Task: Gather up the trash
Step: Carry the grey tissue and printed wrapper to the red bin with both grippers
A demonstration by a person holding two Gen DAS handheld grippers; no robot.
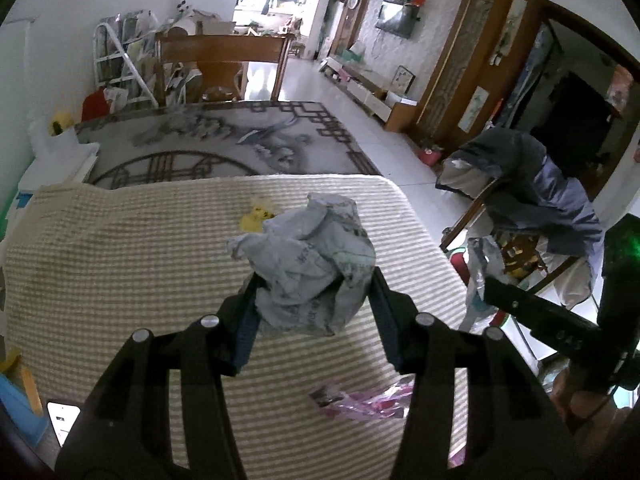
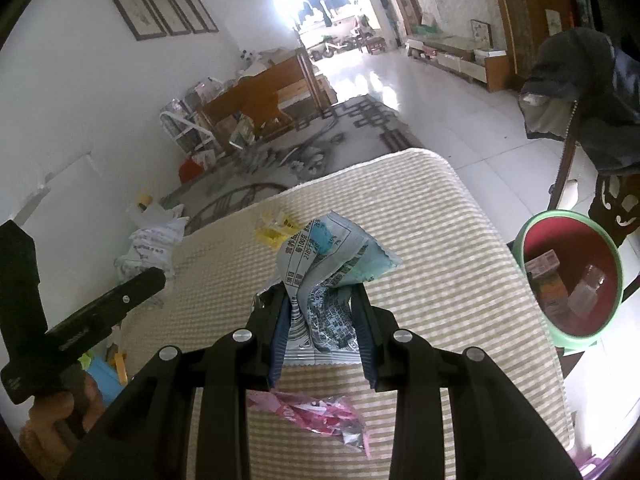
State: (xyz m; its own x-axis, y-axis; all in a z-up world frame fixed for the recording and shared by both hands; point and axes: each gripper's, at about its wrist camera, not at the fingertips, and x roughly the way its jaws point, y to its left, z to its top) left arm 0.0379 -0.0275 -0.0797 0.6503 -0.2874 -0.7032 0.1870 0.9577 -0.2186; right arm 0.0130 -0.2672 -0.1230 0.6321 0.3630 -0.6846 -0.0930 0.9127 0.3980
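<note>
My left gripper (image 1: 314,280) is shut on a crumpled grey-white wrapper (image 1: 308,256) and holds it above the striped table (image 1: 120,260). My right gripper (image 2: 320,296) is shut on a printed blue-white snack wrapper (image 2: 328,268) above the same table (image 2: 440,280). A pink wrapper (image 1: 360,402) lies on the cloth under the left gripper; it also shows in the right wrist view (image 2: 316,412). A small yellow wrapper (image 1: 256,216) lies further out, also seen in the right wrist view (image 2: 276,230). A red bin with a green rim (image 2: 572,276) stands right of the table with packaging inside.
A chair draped with dark clothes (image 1: 532,188) stands at the table's right side. A patterned rug (image 1: 224,140) lies beyond the table, with a wooden bench (image 1: 220,60) and a white rack (image 1: 120,68) behind it. White bags (image 2: 152,240) sit on the floor at left.
</note>
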